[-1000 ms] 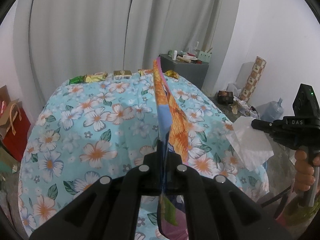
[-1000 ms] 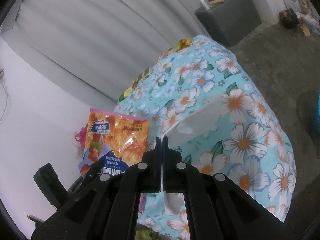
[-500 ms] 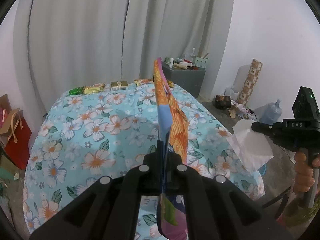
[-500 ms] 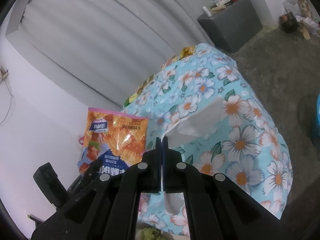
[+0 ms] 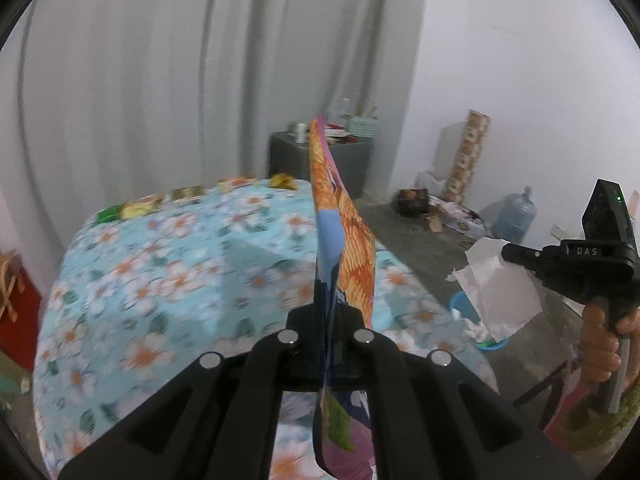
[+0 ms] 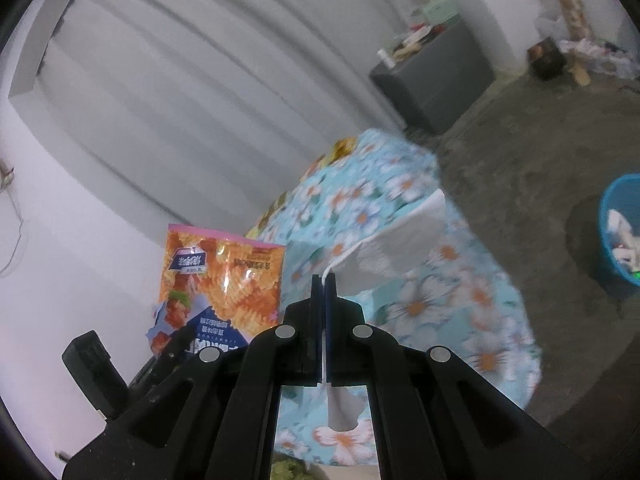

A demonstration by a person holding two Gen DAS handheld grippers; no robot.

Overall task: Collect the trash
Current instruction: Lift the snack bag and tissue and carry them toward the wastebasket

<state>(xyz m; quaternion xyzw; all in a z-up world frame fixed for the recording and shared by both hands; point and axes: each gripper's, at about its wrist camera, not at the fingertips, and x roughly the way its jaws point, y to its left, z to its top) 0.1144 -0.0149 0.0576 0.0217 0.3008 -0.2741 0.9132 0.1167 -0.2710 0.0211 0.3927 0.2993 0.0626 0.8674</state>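
Pale grey curtains (image 5: 160,80) are hanging across the back of the room, and a white wall (image 5: 520,60) is meeting them on the right. In front of you, a table under a blue floral cloth (image 5: 168,276) is filling the lower middle of both views, with small wrappers (image 5: 184,194) lying in a row along its far edge. Behind it a dark grey cabinet (image 6: 436,80) is standing on the concrete floor (image 6: 520,152), cluttered on top. A blue bin (image 6: 620,232) with white scraps inside is sitting on the floor to the right of the table.

Your left gripper (image 5: 328,312) is clamping an orange snack bag (image 6: 224,276) edge-on between fully closed jaws; the bag is standing upright above the table. Your right gripper (image 6: 323,280) is pinching a crumpled white tissue (image 5: 500,284) with its jaws pressed together, the tissue trailing forward and hanging below the fingers. Your right hand (image 5: 600,344) is wrapping the grip handle, beside the table's right edge.
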